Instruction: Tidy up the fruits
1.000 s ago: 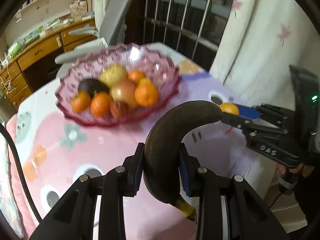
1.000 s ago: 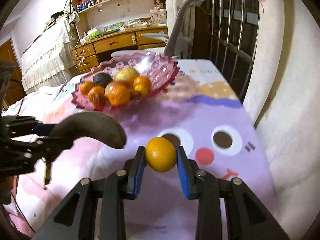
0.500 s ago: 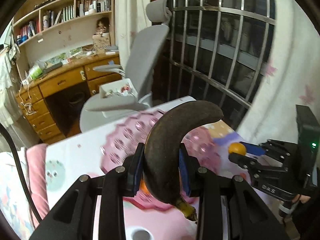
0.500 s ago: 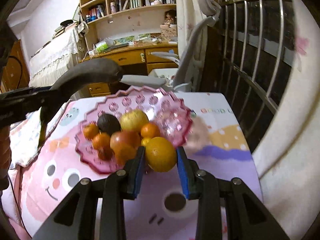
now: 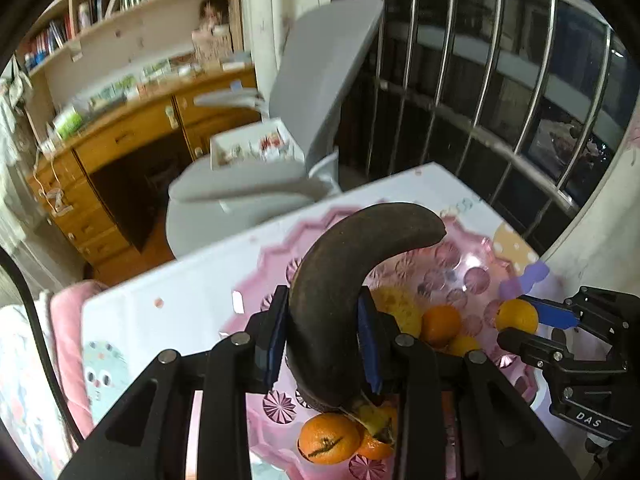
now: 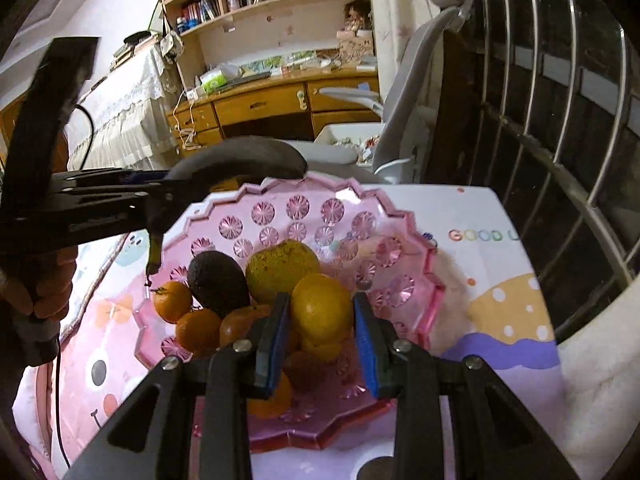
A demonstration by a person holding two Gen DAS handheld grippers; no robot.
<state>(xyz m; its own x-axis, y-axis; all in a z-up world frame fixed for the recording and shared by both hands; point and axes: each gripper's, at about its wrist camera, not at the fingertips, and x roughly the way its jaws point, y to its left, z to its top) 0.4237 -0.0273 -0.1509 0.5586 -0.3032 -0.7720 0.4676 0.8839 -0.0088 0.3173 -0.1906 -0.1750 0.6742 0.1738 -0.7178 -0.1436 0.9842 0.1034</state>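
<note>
My left gripper (image 5: 322, 338) is shut on a blackened banana (image 5: 344, 280) and holds it above the pink glass fruit bowl (image 5: 276, 252). My right gripper (image 6: 320, 312) is shut on a yellow-orange citrus fruit (image 6: 322, 306) and holds it over the bowl (image 6: 400, 216). The bowl holds several mandarins (image 6: 172, 300), a dark avocado (image 6: 216, 282) and a yellow-green pear (image 6: 282, 270). The right gripper with its fruit (image 5: 516, 316) shows in the left wrist view. The banana (image 6: 240, 158) shows over the bowl's left rim in the right wrist view.
The bowl stands on a table with a pink and purple cartoon cloth (image 6: 500, 312). A grey office chair (image 5: 304, 120) is behind the table. A wooden desk (image 6: 256, 104) with bookshelves stands at the back. Window bars (image 5: 500, 100) and a white curtain are on the right.
Both grippers have moved forward from in front of the bowl to above it, each keeping hold of its fruit.
</note>
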